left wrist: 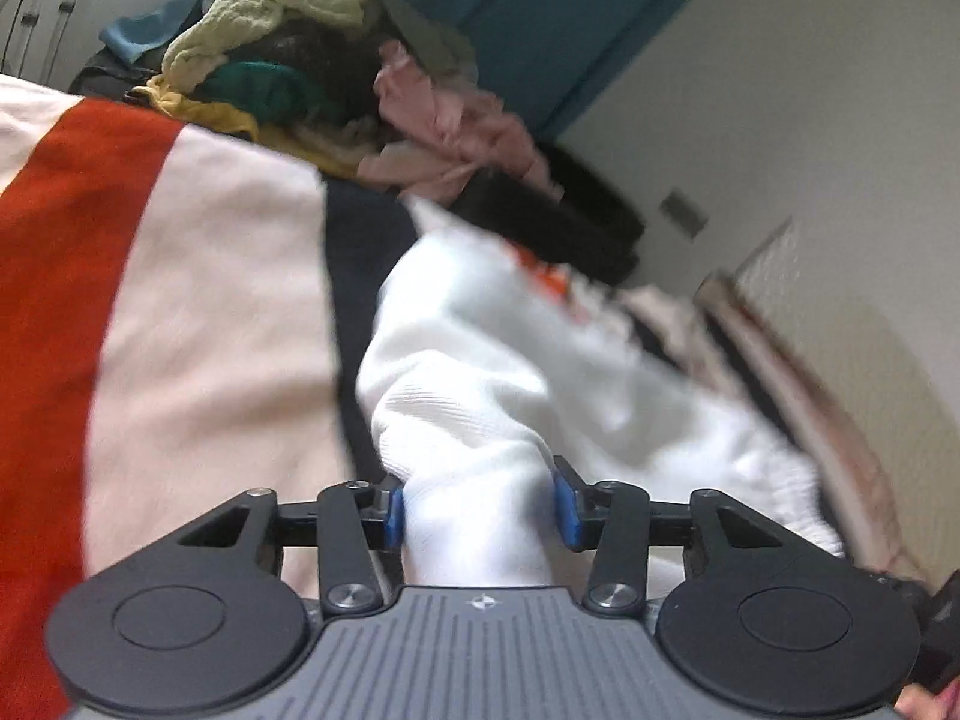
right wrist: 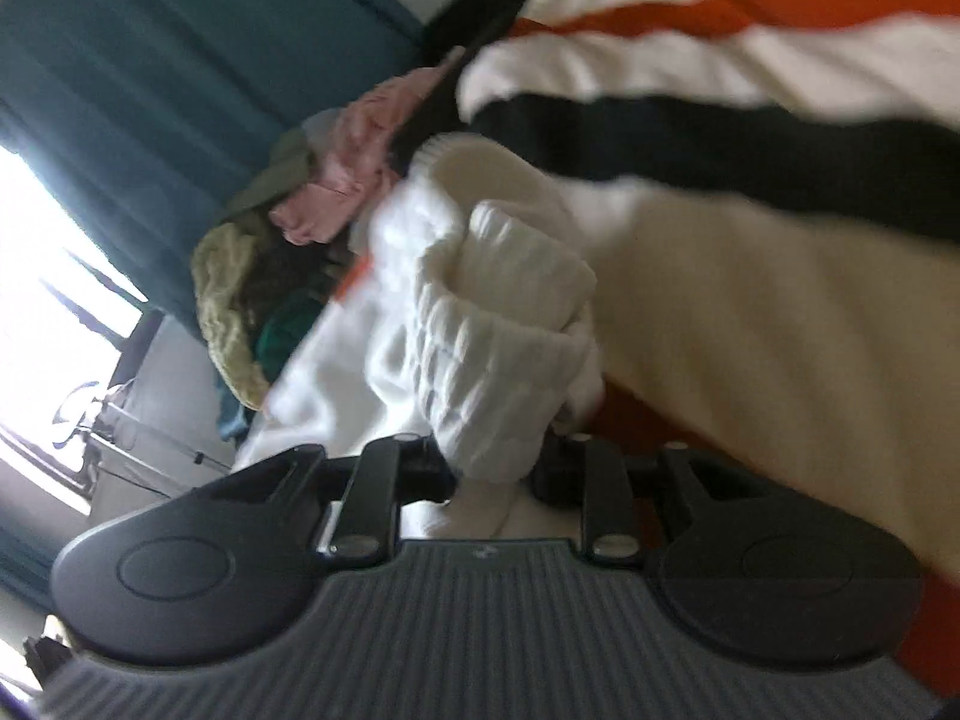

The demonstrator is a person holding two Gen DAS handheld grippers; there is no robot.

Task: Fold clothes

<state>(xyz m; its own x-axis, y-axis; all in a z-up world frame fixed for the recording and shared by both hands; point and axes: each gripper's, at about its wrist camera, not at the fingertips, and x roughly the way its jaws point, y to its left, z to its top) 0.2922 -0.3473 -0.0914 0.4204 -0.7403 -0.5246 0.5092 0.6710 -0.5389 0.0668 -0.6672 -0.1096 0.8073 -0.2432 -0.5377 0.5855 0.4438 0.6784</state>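
Observation:
A white ribbed garment (left wrist: 540,372) with an orange mark lies over a striped bed cover. My left gripper (left wrist: 480,510) is shut on a bunched part of it, between the blue pads (left wrist: 395,517). In the right wrist view the same white garment (right wrist: 498,324) shows its ribbed cuff. My right gripper (right wrist: 495,468) is shut on that ribbed fold. The fingertips are hidden by the cloth. Both views are blurred.
The cover (left wrist: 198,300) has cream, red and dark stripes and also shows in the right wrist view (right wrist: 750,312). A heap of mixed clothes (left wrist: 300,60) lies behind, also seen in the right wrist view (right wrist: 282,252). Teal curtain (right wrist: 150,90) and window at the left.

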